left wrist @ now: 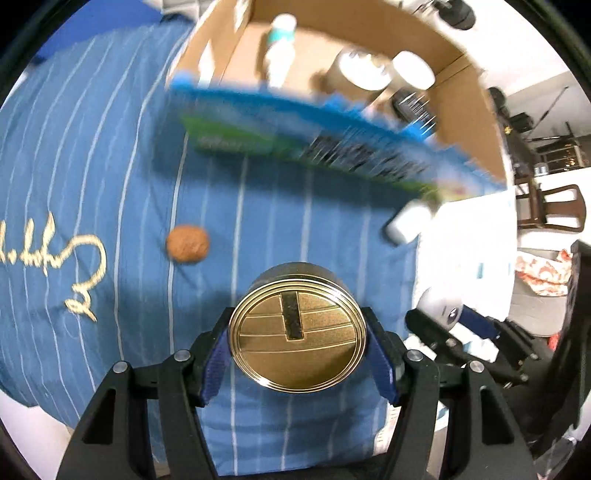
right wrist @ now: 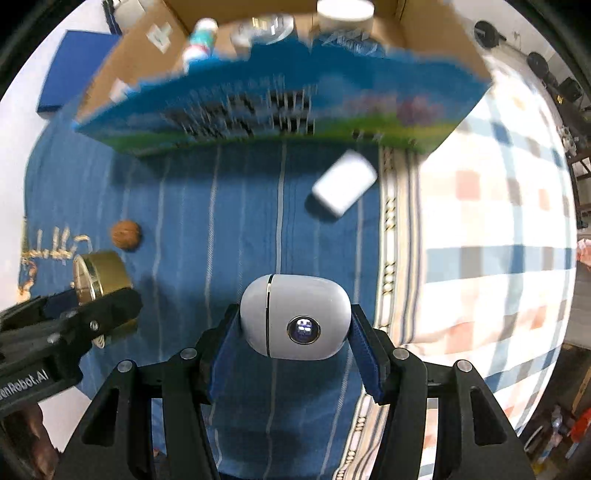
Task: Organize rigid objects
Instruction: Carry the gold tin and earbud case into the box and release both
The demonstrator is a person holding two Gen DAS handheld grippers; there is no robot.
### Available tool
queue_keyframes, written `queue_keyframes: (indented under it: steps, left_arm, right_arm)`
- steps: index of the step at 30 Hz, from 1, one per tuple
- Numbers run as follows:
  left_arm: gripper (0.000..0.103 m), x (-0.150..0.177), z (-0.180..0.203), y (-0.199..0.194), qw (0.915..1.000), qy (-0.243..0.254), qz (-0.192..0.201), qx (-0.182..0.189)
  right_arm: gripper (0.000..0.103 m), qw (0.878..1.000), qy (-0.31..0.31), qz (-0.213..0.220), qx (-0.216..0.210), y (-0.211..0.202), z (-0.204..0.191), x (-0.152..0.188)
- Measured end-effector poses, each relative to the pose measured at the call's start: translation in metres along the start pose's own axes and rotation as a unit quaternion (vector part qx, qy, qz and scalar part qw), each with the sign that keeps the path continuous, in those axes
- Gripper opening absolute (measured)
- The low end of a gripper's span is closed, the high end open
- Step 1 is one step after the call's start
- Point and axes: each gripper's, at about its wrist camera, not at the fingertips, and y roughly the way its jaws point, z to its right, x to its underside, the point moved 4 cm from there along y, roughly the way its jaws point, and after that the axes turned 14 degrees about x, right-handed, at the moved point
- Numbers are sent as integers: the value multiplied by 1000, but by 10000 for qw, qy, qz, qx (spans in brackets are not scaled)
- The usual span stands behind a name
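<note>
Blurred blue box [right wrist: 280, 99] before cardboard box [right wrist: 424, 33], prob. w/ jars.

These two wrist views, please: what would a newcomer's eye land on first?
Probably the held things: a gold tin clamped in the left gripper, and a white pod-shaped case in the right gripper. Beyond them, a blurred blue box fronts an open cardboard box.

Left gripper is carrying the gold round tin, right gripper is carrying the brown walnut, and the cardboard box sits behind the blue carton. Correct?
Not quite. The right gripper holds a white oval case, as the right wrist view shows; the walnut lies loose on the blue cloth. The left gripper does hold the gold tin, with the cardboard box behind the blue carton.
</note>
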Motion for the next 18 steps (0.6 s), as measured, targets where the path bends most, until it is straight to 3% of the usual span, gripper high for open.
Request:
queue_keyframes:
  steps: [2,5,6,10,18]
  left_arm:
    - [62,-10,13,-19,9996,164,205,43]
    - [62,-24,36,-46,9981,435,436,37]
    - [62,-36,17,-58,9976,498,486,45]
    - [62,-55,29,-86,9949,753,669,33]
    - [62,-98,44,-105,9900,1078,907,8]
  right_arm:
    - [59,9998,27,177,-35,-20,-5,-8]
    - [59,9991,65,410,-114,-50,22,-35]
    - [59,9987,83,480,-131,-58,28,-39]
    - [59,9965,181,780,-221,-93,29,-56]
    - [59,9920,394,1155,-330,-120,43,-90]
